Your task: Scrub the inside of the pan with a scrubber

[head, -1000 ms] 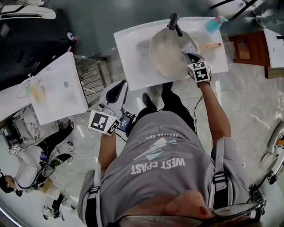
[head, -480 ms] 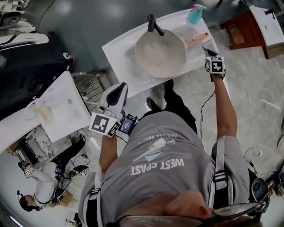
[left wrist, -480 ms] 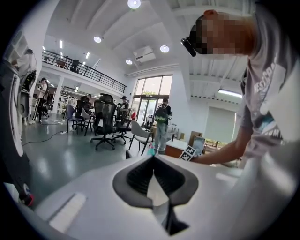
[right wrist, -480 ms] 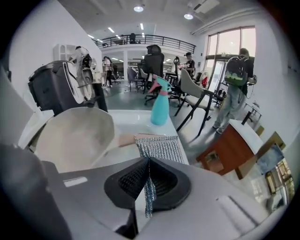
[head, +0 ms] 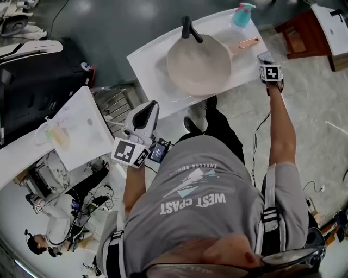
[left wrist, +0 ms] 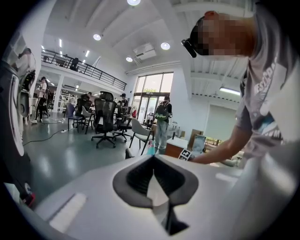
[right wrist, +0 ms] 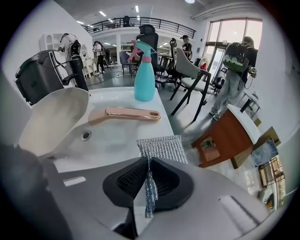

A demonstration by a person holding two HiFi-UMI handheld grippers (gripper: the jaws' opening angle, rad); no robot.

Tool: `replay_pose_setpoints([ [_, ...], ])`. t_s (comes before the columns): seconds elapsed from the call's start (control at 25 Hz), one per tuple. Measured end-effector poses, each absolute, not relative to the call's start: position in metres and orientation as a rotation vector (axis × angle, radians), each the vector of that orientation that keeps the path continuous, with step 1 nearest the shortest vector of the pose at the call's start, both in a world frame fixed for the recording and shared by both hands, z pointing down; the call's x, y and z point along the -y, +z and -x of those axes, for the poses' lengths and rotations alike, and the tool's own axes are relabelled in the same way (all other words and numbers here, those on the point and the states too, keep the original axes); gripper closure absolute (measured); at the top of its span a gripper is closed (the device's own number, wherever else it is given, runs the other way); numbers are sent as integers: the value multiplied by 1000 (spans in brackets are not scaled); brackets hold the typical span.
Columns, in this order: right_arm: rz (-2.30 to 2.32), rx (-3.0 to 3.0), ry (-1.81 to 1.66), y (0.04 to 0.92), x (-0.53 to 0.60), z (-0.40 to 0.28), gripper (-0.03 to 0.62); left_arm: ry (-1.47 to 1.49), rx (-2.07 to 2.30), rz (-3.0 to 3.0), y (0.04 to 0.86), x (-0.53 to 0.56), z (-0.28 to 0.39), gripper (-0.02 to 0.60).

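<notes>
The pan (head: 198, 62) sat in the basin of the white table (head: 149, 59), in the upper middle of the head view. It was tilted, with its pale inside facing up and its rim close under the black faucet (head: 189, 28). Its rose-gold handle (head: 247, 43) pointed toward the upper right and lay across the table's flat rim. A teal spray bottle (head: 242, 14) stood upright just beyond the handle, at the table's far corner.

The right tongs (right wrist: 146, 162) were at the upper right of the head view, beside the table's right edge and clear of the pan. Their jaws had just been opening a little, yet they still stood almost together. A strip of the silver mesh scrubber (right wrist: 161, 147) was pinched in the seam between them. The rest of the scrubber spread out flat past the tips, over the near corner of the table, well apart from the pan's bowl.

The left tongs (head: 148, 108) were held away from the table, at the left centre of the head view, just below the table's lower left corner. Their jaws were closed together with nothing between them, and they pointed out across the room.

A brown wooden stand (head: 296, 40) stood on the floor to the right of the table.
</notes>
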State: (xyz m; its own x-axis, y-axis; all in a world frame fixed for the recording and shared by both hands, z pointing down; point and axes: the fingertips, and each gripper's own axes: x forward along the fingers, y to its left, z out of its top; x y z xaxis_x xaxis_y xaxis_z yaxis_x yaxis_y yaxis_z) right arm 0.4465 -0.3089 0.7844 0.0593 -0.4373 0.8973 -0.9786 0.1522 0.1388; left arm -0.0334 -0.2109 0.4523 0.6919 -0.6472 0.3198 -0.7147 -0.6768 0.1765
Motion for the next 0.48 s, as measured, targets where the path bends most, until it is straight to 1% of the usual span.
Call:
replay_pose_setpoints([
  [0.2,-1411,1616,765,786,310,-436,522,323,1097,-2610,451,206,39,578],
  [0.28,-1405,1648,764,781,309,-432,486,315,1102,-2613,448,202,43,578],
  [0.4,-1430,1663,740,764,308,-429,454,295,1118,-2622,442,192,50,578],
  [0.48,-1478,1692,727,743,307,-423,453,276,1135,-2630,435,185,57,578],
])
